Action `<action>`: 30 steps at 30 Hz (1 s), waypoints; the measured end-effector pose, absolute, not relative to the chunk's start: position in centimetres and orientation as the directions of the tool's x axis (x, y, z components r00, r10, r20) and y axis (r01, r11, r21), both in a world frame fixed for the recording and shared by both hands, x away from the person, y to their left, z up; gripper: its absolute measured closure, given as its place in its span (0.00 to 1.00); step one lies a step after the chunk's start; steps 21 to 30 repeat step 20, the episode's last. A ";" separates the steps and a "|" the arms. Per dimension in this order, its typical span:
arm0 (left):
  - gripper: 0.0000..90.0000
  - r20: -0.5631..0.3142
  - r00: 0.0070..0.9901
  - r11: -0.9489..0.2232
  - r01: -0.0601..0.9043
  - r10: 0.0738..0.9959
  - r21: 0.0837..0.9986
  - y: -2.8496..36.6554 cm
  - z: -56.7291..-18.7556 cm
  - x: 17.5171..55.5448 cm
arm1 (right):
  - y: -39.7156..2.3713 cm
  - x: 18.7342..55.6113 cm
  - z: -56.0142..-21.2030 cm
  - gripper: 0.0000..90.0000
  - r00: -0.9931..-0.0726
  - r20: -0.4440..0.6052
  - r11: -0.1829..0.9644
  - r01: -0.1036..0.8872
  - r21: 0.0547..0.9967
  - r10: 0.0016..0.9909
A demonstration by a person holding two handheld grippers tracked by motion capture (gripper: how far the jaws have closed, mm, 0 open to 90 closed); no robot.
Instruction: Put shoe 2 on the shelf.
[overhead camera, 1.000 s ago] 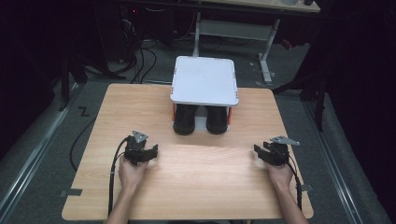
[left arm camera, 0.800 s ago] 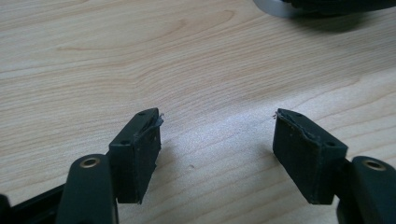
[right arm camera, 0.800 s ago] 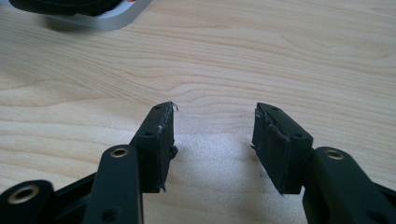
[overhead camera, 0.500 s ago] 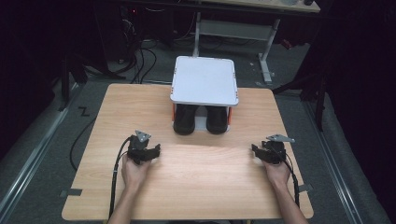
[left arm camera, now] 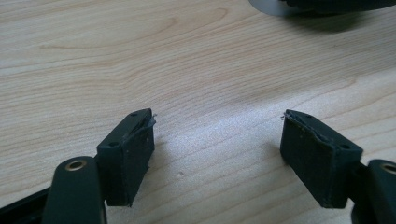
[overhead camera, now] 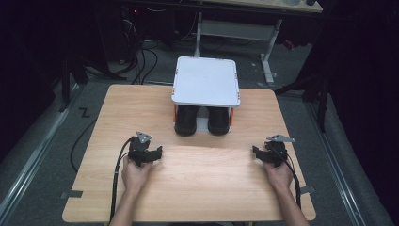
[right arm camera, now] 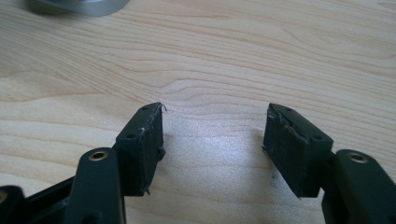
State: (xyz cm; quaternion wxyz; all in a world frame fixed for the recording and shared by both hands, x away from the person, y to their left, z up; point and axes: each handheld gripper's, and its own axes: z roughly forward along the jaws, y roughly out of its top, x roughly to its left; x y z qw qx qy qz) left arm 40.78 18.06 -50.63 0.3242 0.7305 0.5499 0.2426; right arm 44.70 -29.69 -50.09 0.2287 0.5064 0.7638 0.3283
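A small stand with a white top (overhead camera: 205, 81) and orange sides sits at the far middle of the wooden table (overhead camera: 202, 193). Two black rounded objects, the left one (overhead camera: 186, 121) and the right one (overhead camera: 218, 121), lie side by side under it. My left gripper (overhead camera: 159, 152) rests low over the table at front left. Its jaws have just been opening and stand wide apart (left arm camera: 217, 135) over bare wood. My right gripper (overhead camera: 255, 151) is at front right, pointing inward. Its jaws have also just been opening and are spread (right arm camera: 215, 133) with nothing between them.
A hand holds each gripper, with the forearms coming in from the near edge. Cables trail back from both grippers. A grey base edge (left arm camera: 280, 5) shows at the top of the left gripper view. Dark floor with cables and a desk frame (overhead camera: 235, 28) surrounds the table.
The right gripper has edged slightly left toward the table's middle. The left hand has stayed where it was.
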 end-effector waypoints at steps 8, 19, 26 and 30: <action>0.29 -0.004 0.303 -0.200 0.641 0.953 0.741 18.0 -50.6 40.6 | -29.7 44.7 -50.1 0.41 -0.386 -0.018 0.275 0.622 0.733 0.922; 0.32 -0.007 0.330 -0.218 0.639 0.944 0.738 17.8 -50.5 40.4 | -29.7 44.6 -50.1 0.40 -0.389 -0.017 0.277 0.623 0.732 0.921; 0.33 -0.009 0.331 -0.218 0.640 0.943 0.736 17.8 -50.5 40.4 | -29.7 44.6 -50.1 0.40 -0.390 -0.017 0.278 0.622 0.732 0.921; 0.33 -0.009 0.331 -0.218 0.640 0.943 0.736 17.8 -50.5 40.4 | -29.7 44.6 -50.1 0.40 -0.390 -0.017 0.278 0.622 0.732 0.921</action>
